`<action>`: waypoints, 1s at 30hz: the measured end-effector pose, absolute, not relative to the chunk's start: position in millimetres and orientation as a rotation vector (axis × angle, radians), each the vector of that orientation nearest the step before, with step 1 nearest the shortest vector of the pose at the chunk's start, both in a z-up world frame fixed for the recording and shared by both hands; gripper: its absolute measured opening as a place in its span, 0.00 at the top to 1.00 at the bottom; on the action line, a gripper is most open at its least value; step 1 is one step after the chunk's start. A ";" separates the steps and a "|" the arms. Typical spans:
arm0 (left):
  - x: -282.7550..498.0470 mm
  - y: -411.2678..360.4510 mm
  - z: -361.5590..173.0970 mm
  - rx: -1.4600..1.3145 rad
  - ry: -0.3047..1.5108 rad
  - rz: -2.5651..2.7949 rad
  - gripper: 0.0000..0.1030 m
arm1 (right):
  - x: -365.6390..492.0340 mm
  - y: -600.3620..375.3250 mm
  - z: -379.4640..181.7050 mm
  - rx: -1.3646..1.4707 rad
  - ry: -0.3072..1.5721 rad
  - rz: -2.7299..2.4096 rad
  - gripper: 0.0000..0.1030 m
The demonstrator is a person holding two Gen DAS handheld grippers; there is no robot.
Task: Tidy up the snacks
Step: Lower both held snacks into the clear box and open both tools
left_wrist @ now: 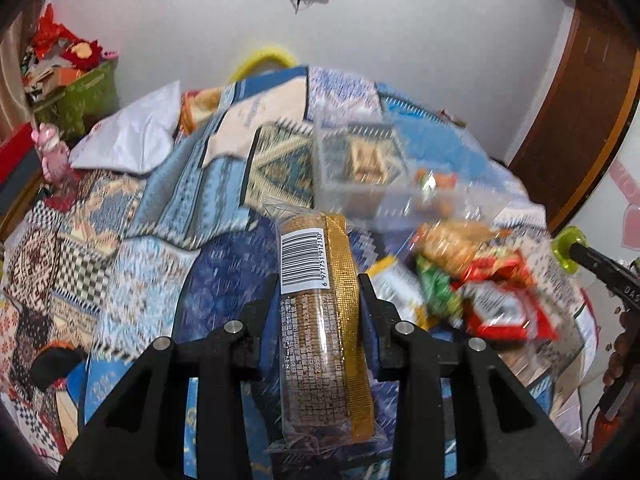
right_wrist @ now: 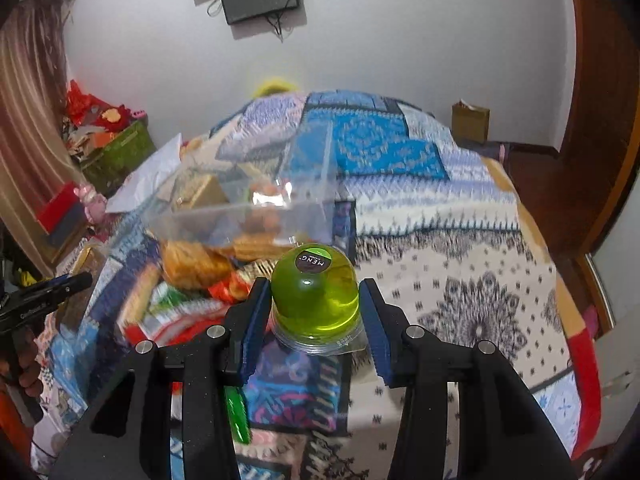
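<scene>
My left gripper [left_wrist: 318,300] is pinching a long clear-wrapped packet of biscuits [left_wrist: 320,320], lifted above the patterned quilt [left_wrist: 168,208] on the bed. My right gripper [right_wrist: 316,312] is clamped on a green jelly cup [right_wrist: 314,296], also held clear of the bed. A loose heap of snack packets [left_wrist: 472,280] lies on the quilt between the two grippers, and just beyond it, toward the bed's far edge, sits a clear plastic box [left_wrist: 356,160] with something gold inside.
</scene>
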State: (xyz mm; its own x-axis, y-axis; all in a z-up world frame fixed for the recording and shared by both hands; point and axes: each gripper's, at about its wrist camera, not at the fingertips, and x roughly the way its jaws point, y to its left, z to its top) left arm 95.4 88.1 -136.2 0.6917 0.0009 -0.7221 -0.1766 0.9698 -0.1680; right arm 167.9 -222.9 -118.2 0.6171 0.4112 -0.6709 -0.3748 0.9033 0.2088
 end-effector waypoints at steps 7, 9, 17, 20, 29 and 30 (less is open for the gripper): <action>121.7 77.0 -104.9 -0.206 0.726 0.066 0.66 | 184.3 -204.5 -95.9 0.052 0.714 0.486 0.59; 131.0 73.8 -99.1 -0.200 0.711 0.055 0.66 | 188.4 -200.4 -92.5 0.051 0.700 0.493 0.59; 178.1 65.3 -83.7 -0.175 0.676 0.033 0.66 | 212.0 -181.5 -83.0 0.068 0.664 0.526 0.59; 195.6 61.1 -81.7 -0.166 0.671 0.024 0.66 | 220.6 -175.2 -83.5 0.063 0.660 0.535 0.59; 249.7 50.6 -90.9 -0.168 0.689 0.000 0.66 | 255.6 -158.3 -96.3 0.059 0.693 0.558 0.61; 257.7 49.5 -93.6 -0.171 0.696 0.001 0.66 | 259.3 -155.6 -99.7 0.057 0.702 0.561 0.62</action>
State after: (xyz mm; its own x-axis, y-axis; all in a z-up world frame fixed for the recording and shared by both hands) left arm 257.7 49.5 -93.6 0.7677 -0.0564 -0.6384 -0.0575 0.9860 -0.1563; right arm 259.3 -155.6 -99.7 0.6229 0.5072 -0.5956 -0.4699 0.8513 0.2335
